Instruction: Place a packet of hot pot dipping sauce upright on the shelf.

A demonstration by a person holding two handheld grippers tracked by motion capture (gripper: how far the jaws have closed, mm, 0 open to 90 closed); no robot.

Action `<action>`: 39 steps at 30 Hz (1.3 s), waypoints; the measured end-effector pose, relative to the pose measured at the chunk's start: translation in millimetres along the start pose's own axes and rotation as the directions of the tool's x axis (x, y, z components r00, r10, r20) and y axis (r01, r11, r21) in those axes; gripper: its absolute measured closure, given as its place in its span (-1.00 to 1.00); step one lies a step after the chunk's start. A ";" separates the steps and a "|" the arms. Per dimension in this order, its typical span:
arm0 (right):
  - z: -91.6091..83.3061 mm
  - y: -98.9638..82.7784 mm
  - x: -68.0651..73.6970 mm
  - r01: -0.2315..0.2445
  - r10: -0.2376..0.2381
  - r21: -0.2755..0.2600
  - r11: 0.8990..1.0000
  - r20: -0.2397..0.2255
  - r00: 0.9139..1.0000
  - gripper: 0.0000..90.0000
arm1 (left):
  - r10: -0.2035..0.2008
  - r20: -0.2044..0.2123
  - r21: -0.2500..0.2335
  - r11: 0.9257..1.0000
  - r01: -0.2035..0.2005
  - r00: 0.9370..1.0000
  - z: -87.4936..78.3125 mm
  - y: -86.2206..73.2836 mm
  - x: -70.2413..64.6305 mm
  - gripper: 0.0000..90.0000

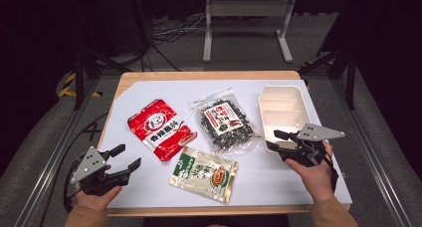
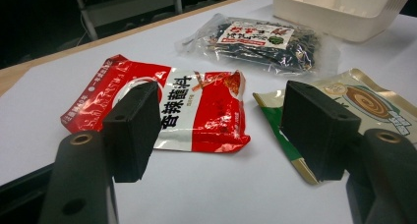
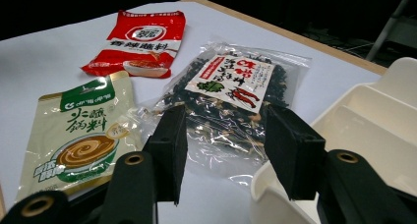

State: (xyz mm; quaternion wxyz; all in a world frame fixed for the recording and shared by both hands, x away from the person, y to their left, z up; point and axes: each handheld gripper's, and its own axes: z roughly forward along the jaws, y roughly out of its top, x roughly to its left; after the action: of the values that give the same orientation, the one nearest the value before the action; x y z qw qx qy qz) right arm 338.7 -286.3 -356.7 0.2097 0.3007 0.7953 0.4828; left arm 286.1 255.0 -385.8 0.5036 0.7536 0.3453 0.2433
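1. Dark room, white mat on a wooden table [image 1: 149, 77], three pouches and a tray [image 1: 284, 110] laid out.
2. Left gripper [image 1: 121, 159] hovers at the near left corner, jaws spread, nothing between them, aimed at the red pouch [image 1: 159, 129] mid-left.
3. Right gripper [image 1: 275, 140] sits by the right edge at the tray's near end, jaws spread and empty, facing the clear bag [image 1: 226, 119] mid-table.
4. Green-gold pouch [image 1: 204, 173] lies near the front edge.
5. My guess: all three are light, floppy and slick film, and the clear bag's dried contents probably crush easily. I'd pinch a sealed edge or corner, not the puffy middle.
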 end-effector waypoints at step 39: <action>114.4 93.6 58.0 0.224 -0.184 0.090 0.970 -0.327 0.927 0.01 | -0.029 -0.037 0.013 0.999 0.029 0.999 -20.3 -12.7 -1.8 -0.31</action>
State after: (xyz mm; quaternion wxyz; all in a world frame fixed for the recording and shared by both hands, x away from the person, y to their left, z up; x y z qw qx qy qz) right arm 393.4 -140.3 -326.5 0.1094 0.1478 0.8743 0.4491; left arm 266.9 268.8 -390.1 0.4956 0.7473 0.3670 0.2474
